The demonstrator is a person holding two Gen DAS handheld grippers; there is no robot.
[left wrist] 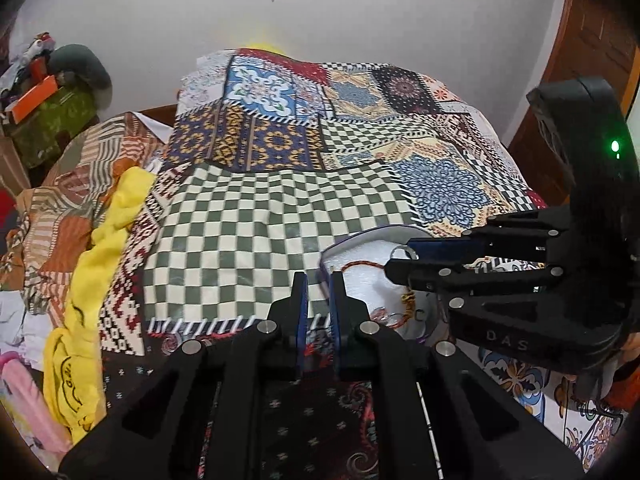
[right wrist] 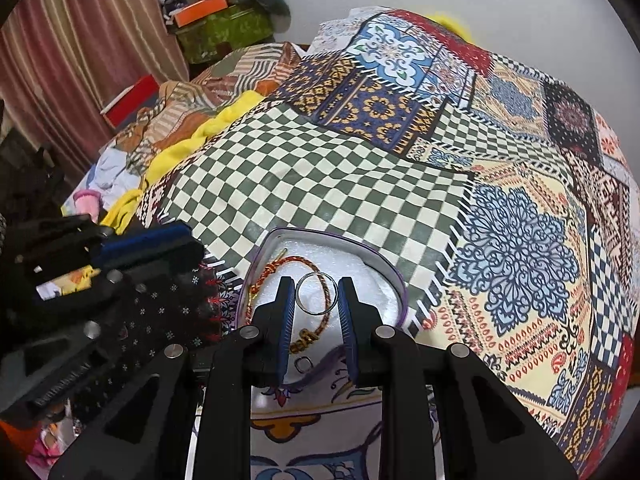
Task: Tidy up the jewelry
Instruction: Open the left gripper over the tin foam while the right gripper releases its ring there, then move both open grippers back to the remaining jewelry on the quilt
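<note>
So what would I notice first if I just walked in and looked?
Probably the bright patchwork bedspread that fills both views. Next, the tin with white padding near its front edge, with a red-and-gold cord bracelet lying inside. Over the tin, the right hand-held gripper pinches a thin silver ring, while the left hand-held gripper sits at the tin's edge, nearly closed.

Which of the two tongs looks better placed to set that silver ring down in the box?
Right tongs: they grip the silver ring directly over the box. Left tongs are shut, empty.
</note>
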